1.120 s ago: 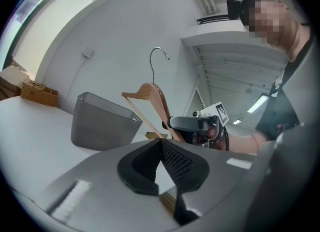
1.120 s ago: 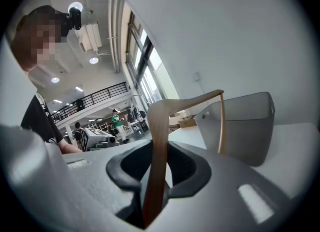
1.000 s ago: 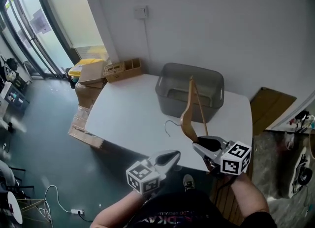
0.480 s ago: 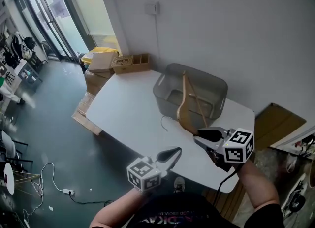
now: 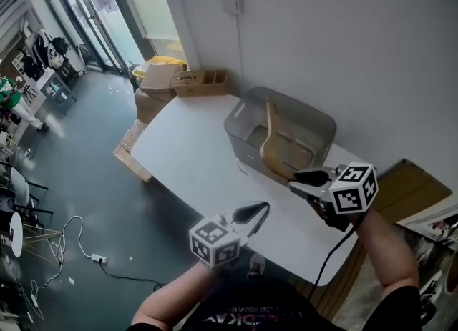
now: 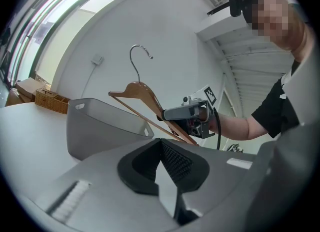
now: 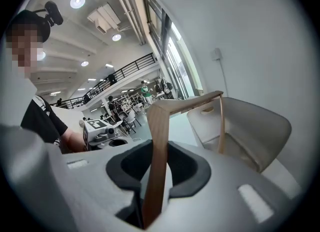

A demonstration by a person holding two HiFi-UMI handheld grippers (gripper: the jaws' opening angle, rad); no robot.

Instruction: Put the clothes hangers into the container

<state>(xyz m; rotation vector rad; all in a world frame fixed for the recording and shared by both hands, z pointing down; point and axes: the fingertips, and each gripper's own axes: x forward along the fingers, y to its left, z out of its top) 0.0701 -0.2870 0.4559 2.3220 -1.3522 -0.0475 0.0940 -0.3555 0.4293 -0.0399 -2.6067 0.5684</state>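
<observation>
A grey plastic container (image 5: 319, 119) stands at the far side of the white table (image 5: 184, 152), near the wall. My right gripper (image 5: 301, 177) is shut on one arm of a wooden hanger (image 5: 270, 140). The hanger leans over the container's near rim, and its metal hook (image 5: 241, 168) sticks out on the table side. In the right gripper view the hanger's arm (image 7: 158, 141) runs up between the jaws toward the container (image 7: 262, 121). My left gripper (image 5: 257, 211) hovers shut and empty above the table's near edge. Its own view shows the hanger (image 6: 144, 94), the container (image 6: 97, 126) and the right gripper (image 6: 187, 112).
Cardboard boxes (image 5: 159, 79) and a wooden organiser (image 5: 205, 82) sit past the table's far left corner. A brown board (image 5: 401, 179) leans by the wall at the right. Cables (image 5: 68, 251) lie on the floor at the left.
My right gripper has carried the hanger toward the wall and tipped it, so it now leans over the container. My left gripper has moved along with it, still shut.
</observation>
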